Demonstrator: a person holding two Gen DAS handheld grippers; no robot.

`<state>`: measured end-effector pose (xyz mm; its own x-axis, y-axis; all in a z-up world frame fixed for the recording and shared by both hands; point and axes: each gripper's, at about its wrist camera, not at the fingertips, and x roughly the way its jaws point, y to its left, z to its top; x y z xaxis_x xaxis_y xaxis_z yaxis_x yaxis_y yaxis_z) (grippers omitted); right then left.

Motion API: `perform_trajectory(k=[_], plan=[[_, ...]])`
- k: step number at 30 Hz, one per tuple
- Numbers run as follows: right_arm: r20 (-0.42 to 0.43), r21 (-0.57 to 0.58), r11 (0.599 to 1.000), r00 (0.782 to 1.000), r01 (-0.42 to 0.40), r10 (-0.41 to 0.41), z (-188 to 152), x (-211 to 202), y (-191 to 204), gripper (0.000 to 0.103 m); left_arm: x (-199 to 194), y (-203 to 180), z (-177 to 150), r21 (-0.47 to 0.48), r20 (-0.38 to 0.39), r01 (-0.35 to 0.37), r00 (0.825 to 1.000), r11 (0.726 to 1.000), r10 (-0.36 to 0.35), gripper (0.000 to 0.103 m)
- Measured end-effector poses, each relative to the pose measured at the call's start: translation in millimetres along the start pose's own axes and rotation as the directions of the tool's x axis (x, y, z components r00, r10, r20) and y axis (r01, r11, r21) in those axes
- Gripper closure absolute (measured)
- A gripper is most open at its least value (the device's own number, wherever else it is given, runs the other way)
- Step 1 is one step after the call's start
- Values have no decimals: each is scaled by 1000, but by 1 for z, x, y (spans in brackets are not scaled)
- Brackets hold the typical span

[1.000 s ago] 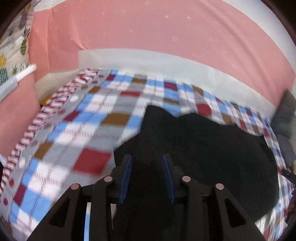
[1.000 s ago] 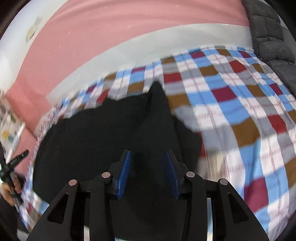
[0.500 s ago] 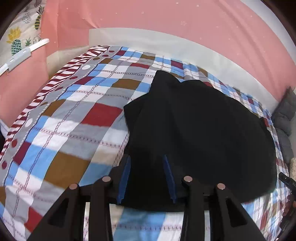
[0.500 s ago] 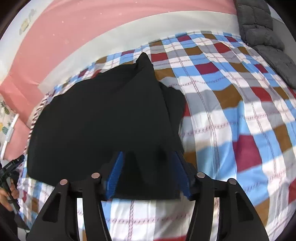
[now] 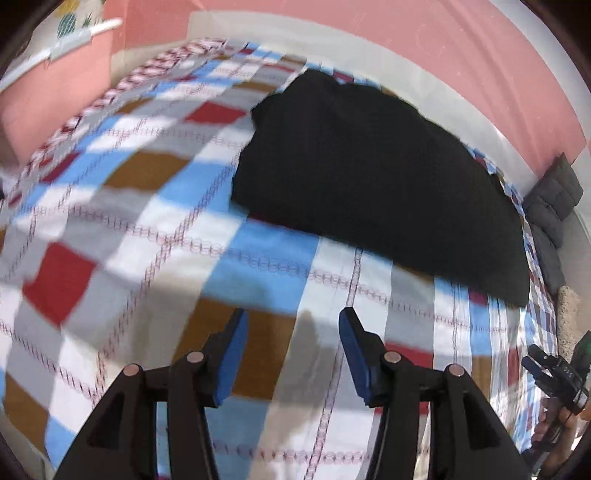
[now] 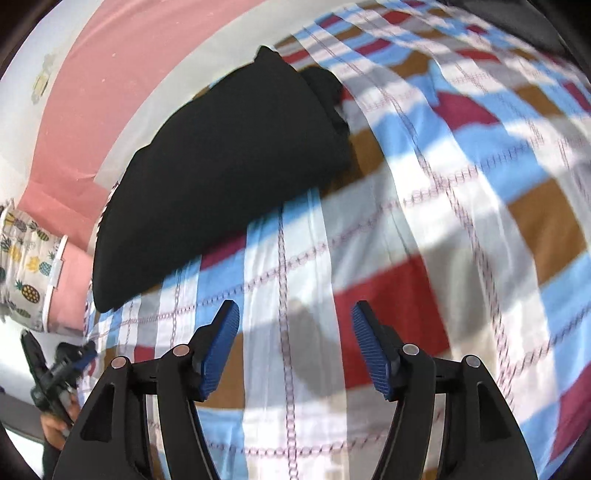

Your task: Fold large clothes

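1. Left wrist view: pineapple-print cloth (image 5: 70, 22) at far upper left, against the pink wall (image 5: 406, 40).
2. Checked bedsheet (image 5: 122, 206) covers the bed; red, blue, brown, grey and white squares, blurred at left.
3. Left gripper (image 5: 293, 325) spread wide, holding nothing, over bare sheet; blue fingertips (image 5: 236, 332) apart from the garment.
4. Black garment (image 5: 369, 170) lies folded on the sheet ahead and right of the left gripper, near the wall.
5. Grey quilted cushion (image 5: 550, 206) at the right edge.
6. Right wrist view: garment (image 6: 229, 155) ahead and left, flat on the sheet (image 6: 480, 221).
7. Right gripper (image 6: 295, 321) spread wide, nothing between the fingers, over the sheet, apart from the garment.
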<state>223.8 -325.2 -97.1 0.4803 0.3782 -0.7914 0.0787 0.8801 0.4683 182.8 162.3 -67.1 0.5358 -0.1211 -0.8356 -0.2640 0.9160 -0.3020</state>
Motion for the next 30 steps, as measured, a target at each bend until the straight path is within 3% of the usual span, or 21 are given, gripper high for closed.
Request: perform_trajectory(k=[7, 16, 19, 24, 30], plan=[[-5, 42, 999, 1000, -23, 23, 7, 8, -3, 33, 5, 15, 2, -78, -5, 11, 1000, 997, -11, 49], [33, 107, 989, 994, -103, 100, 50, 35, -10, 27, 40, 29, 53, -150, 31, 35, 999, 988, -31, 41], [58, 156, 977, 988, -148, 140, 69, 45, -19, 27, 56, 41, 71, -207, 37, 59, 998, 977, -53, 37], [102, 271, 931, 969, -246, 226, 91, 62, -37, 22, 75, 56, 83, -295, 62, 140, 990, 945, -128, 17], [144, 348, 883, 949, -314, 280, 97, 77, -41, 18, 83, 66, 87, -357, 131, 210, 976, 910, -174, 9]])
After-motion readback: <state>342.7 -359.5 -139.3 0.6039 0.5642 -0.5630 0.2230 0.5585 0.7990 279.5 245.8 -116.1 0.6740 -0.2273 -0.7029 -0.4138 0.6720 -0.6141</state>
